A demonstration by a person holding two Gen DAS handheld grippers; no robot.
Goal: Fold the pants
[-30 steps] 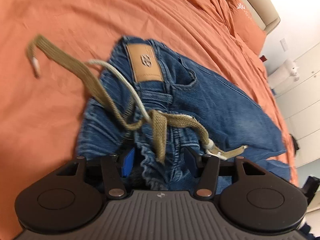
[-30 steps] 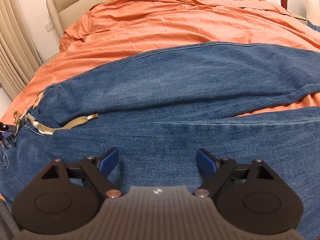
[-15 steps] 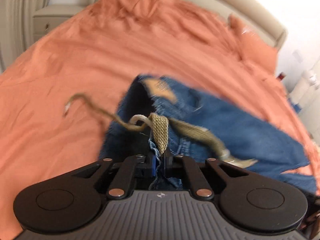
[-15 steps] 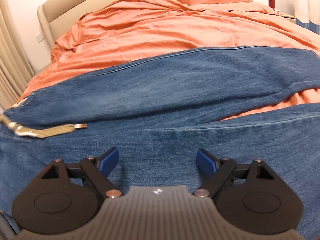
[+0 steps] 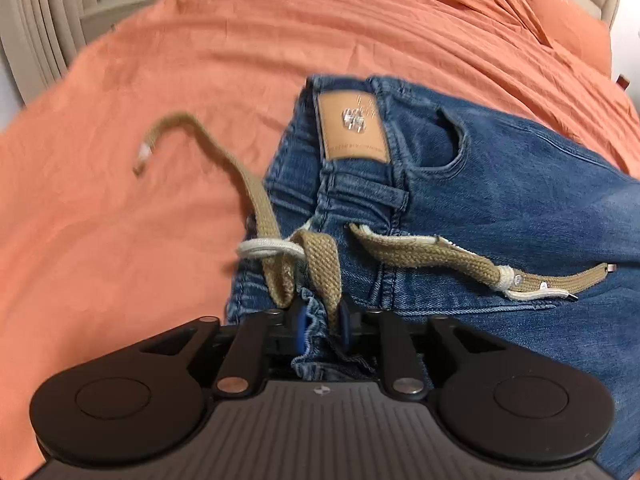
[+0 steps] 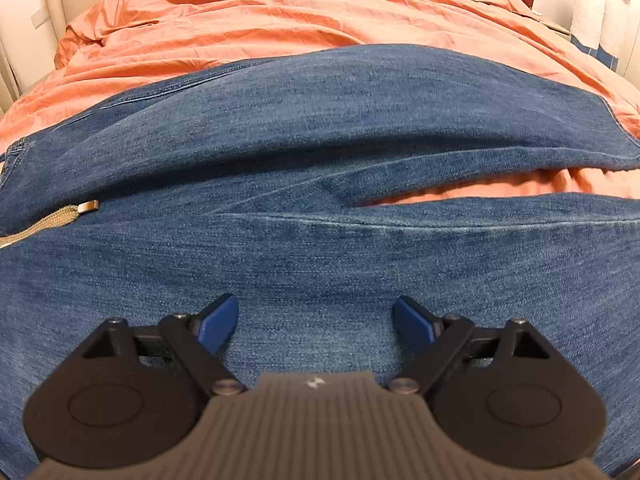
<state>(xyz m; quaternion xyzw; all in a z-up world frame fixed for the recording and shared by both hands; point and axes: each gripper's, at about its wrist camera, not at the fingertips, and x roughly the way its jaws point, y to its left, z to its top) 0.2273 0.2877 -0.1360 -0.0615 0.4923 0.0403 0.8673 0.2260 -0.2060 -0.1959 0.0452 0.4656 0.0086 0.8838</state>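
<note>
My left claw (image 5: pixel 321 322) is opening, bunched waistband and tan drawstring (image 5: pixel 320 268) between its pads; blue jeans (image 6: pixel 320 152) sprawl across the bed (image 5: pixel 120 200), right claw (image 6: pixel 316 320) released.

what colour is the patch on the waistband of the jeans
Tan, a light leather brown, with a small pale emblem. The patch shows best in the left wrist view.

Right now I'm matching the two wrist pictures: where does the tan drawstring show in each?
Left wrist: tan drawstring crosses the centre, over the jeans waistband.
Right wrist: only its tip, far left edge.
Shared landmark: orange bedspread.
</note>
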